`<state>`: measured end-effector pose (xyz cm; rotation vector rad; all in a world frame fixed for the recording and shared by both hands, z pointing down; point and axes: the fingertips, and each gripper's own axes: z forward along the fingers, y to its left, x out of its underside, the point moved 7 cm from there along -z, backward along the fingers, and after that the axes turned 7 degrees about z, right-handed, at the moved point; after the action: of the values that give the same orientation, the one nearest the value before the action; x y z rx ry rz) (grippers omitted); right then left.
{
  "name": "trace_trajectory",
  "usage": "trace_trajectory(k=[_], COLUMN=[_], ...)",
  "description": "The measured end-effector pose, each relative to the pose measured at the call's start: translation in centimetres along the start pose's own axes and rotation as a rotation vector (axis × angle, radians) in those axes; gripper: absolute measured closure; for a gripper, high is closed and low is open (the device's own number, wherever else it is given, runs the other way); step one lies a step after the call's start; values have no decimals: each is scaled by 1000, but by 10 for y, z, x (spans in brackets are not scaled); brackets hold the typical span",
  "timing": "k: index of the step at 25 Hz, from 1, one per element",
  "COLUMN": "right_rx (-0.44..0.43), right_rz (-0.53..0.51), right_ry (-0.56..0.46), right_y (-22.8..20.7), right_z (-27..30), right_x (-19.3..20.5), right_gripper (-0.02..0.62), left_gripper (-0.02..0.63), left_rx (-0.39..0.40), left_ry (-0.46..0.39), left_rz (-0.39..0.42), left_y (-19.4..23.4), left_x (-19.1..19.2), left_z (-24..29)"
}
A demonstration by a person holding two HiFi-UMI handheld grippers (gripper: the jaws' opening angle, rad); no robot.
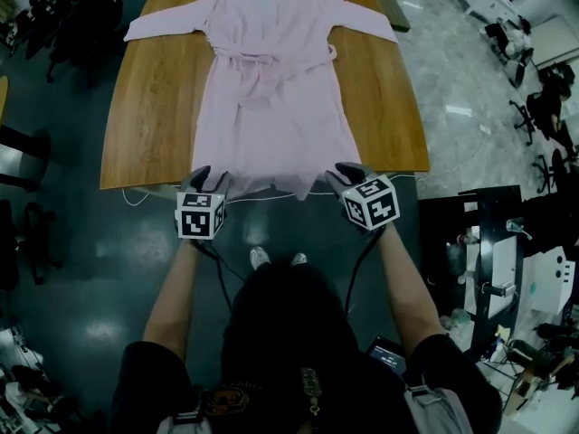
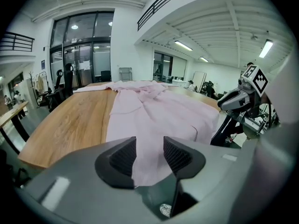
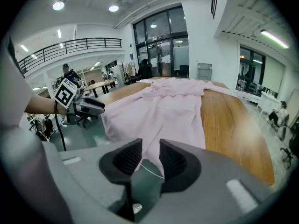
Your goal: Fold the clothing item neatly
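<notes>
The pale pink robe (image 1: 271, 116) is laid flat, front up, along the wooden table (image 1: 149, 116), with both sleeves spread sideways at the far end, the belt (image 1: 271, 59) tied at the waist and the hem (image 1: 271, 186) draped over the near edge.

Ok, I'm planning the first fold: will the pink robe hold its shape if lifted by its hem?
Probably not: the robe lies wrinkled and its hem droops over the table edge, so it would likely sag between two grips. It looks thin, so probably light. The spread sleeves may trail.
</notes>
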<state>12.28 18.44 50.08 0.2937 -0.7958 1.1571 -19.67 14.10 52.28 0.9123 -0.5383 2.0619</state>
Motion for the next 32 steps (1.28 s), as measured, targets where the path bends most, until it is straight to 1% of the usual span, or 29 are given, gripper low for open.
trace_trajectory(k=[3,6,7,9,11,13,14,15,18,21,24,26,29,31,32], right_rx=[-20,-9,2,25,50,74,78,78,71,73,84,82,58,25,1], right_rz=[5,28,33,46,65,83,89,97,126,142,131,110,65,47,35], right_ry=[29,37,38,42,57,70,72,73,71,50,17,-5,-41,-64,-67], right_y=[1,-9,-13,-21,-26,-34,-39,-44,-64,-78,-86,-86,-83,-82,-81], right_z=[1,1,1,3,9,18,24,29,38,43,53,61,70,71,71], right_x=[30,56,62,74,87,95,98,100,111,116,113,110,108,111,114], right_gripper=[489,485,473,420,380,342,333,324,302,296,273,251,247,247,249], left_gripper=[411,411,411,410,400,361,337,295,223,187,178,178,178,179,198], left_rx=[-35,-62,-67,-81,-97,-102,-100,-96,-60,16,98,125,151,167,170], left_ry=[35,60,67,89,112,116,113,110,95,58,23,3,-32,-63,-82], left_rz=[-18,-56,-72,-94,-105,-125,-129,-123,-81,-65,-10,20,23,11,11], left_y=[-11,-23,-26,-26,-17,-1,7,13,19,21,21,22,21,23,24], left_x=[30,55,62,74,87,98,101,104,107,107,104,102,103,106,107], left_z=[-7,-5,-3,0,-1,-1,0,2,17,31,43,49,59,62,61])
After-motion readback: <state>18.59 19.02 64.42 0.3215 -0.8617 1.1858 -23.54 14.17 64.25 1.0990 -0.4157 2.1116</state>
